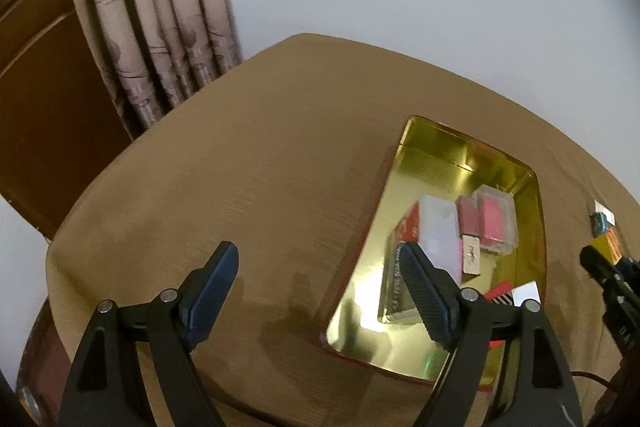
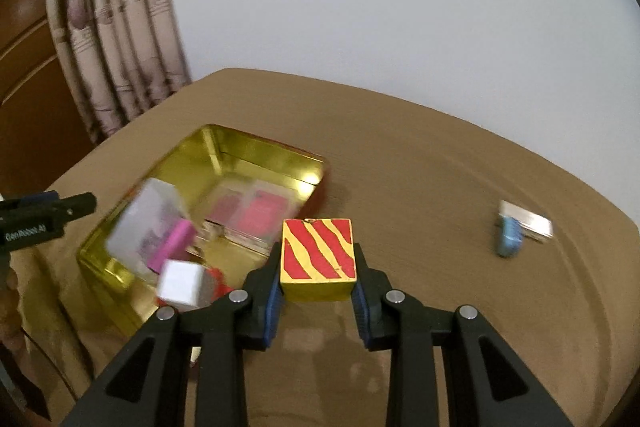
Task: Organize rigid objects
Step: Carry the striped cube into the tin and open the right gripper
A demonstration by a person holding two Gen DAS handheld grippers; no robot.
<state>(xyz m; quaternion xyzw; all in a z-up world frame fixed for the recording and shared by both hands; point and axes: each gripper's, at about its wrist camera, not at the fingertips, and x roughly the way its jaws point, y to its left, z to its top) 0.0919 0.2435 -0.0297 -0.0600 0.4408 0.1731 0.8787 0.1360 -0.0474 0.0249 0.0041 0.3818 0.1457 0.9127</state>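
The counter (image 2: 440,167), under a tan cloth, spreads out ahead of both grippers. The gold tin (image 2: 256,157), open and shallow with a red outer wall, sits ahead and to the left of the right gripper (image 2: 317,291); seen from the left gripper (image 1: 320,291), it lies ahead and to the right, with that gripper's right finger hanging over its near end.

Much of the sorting looks done. Inside the tin lie a frosted white case (image 1: 438,231), a clear case with pink contents (image 1: 496,223), a smaller dark pink piece (image 1: 468,221), a small beige tag (image 1: 471,257) and a white cube (image 2: 180,283) by the near corner, with a flat metallic piece half hidden under the left gripper's finger.

The right gripper is clamped on a red-and-yellow striped block (image 2: 318,255), pads pressing its two sides, the block held clear of the cloth and just right of the tin's near corner. By my reading it is on its way in.

The left gripper stands wide apart with nothing between its fingers, hovering above the cloth and the tin's left edge.

What is left, as far as I can see: a blue ridged piece (image 2: 509,235) touching a silver block (image 2: 532,223), well off to the right of the right gripper on the bare cloth
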